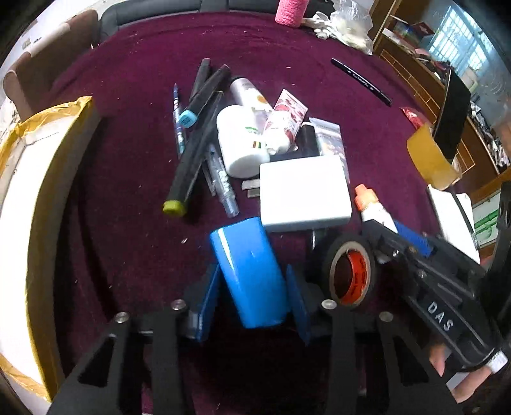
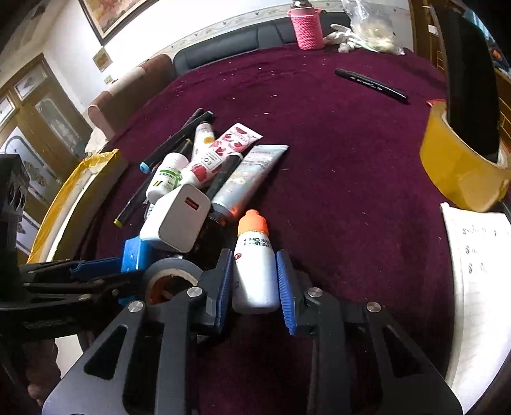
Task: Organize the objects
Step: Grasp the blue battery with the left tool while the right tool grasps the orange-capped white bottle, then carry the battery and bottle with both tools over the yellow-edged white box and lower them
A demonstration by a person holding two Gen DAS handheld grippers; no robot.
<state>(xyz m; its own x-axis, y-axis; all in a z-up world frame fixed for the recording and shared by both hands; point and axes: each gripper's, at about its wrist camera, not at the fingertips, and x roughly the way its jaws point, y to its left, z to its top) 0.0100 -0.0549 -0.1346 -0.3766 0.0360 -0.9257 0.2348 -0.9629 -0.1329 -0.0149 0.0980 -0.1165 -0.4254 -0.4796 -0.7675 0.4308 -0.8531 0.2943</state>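
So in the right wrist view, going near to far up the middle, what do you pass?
White bottle with orange cap between the jaws → grey tube → black pen → pink yarn spool.

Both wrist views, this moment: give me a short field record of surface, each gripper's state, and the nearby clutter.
surface: maroon velvet tablecloth
left gripper: jaws around a glossy blue rectangular box, contact unclear
right gripper: jaws flank a small white bottle with orange cap, small gaps visible, not clamped
beside the grippers: black electrical tape roll, white USB charger block
pile: markers, pens, white bottles, cosmetic tubes
apart: lone black marker, yellow packing tape roll
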